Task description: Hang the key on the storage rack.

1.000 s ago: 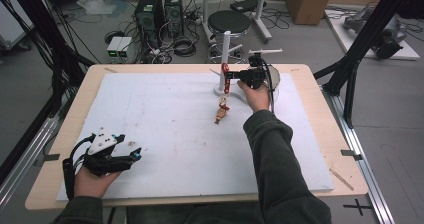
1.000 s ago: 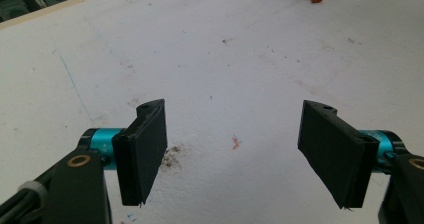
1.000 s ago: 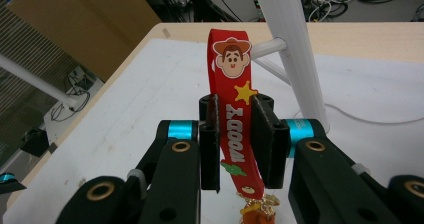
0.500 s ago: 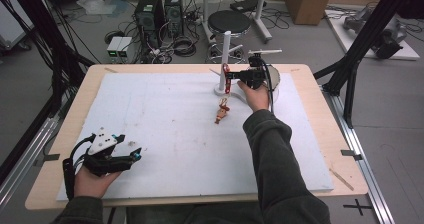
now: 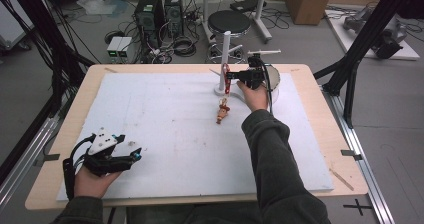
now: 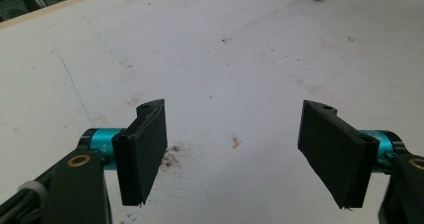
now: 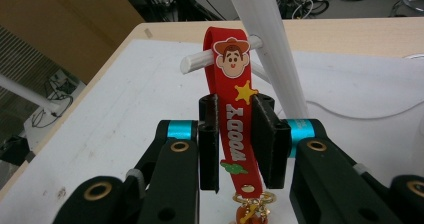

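Two grippers: right gripper (image 7: 235, 139) clamped red Woody strap (image 7: 234, 109), loop now over stand's peg (image 7: 200, 60), unchanged over last second; hanging nearly done. Left gripper (image 6: 232, 151) open, idle on foam board (image 5: 165, 114).

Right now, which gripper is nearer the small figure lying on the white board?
Right. The right gripper is just beyond the small figure, at the white stand, jaws shut on the red strap. The left gripper rests far off at the board's near-left corner, jaws open.
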A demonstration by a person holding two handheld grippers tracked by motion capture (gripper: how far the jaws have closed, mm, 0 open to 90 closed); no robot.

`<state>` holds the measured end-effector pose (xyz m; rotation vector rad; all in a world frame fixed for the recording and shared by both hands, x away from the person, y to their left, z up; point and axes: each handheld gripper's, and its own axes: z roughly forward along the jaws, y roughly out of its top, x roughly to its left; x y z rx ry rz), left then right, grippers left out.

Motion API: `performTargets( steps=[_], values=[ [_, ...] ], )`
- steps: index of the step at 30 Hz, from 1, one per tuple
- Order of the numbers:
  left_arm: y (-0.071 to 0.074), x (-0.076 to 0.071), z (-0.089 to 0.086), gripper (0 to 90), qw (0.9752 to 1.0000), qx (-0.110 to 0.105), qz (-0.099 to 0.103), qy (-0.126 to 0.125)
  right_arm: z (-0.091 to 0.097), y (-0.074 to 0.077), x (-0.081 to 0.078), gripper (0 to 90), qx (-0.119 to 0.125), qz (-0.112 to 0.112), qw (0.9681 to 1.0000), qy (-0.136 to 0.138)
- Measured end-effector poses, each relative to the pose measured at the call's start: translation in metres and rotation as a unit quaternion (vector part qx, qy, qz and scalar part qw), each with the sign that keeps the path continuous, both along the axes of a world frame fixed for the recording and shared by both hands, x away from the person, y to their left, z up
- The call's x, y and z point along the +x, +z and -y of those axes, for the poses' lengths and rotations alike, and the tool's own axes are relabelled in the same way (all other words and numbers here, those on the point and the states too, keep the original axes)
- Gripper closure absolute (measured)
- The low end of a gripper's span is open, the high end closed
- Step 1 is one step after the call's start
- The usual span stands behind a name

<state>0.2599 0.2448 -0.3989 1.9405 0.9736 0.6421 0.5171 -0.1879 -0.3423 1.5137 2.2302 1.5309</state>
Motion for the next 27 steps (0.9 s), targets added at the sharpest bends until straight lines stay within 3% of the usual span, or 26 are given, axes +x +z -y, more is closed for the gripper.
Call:
performTargets(
  steps=[27],
  values=[
    [-0.0001,0.0002,0.0010,28.0,1.0000,0.001,0.000,-0.001,0.0069,-0.0010,0.0017,65.5,-0.008,0.000,0.9997,-0.021]
  ],
)
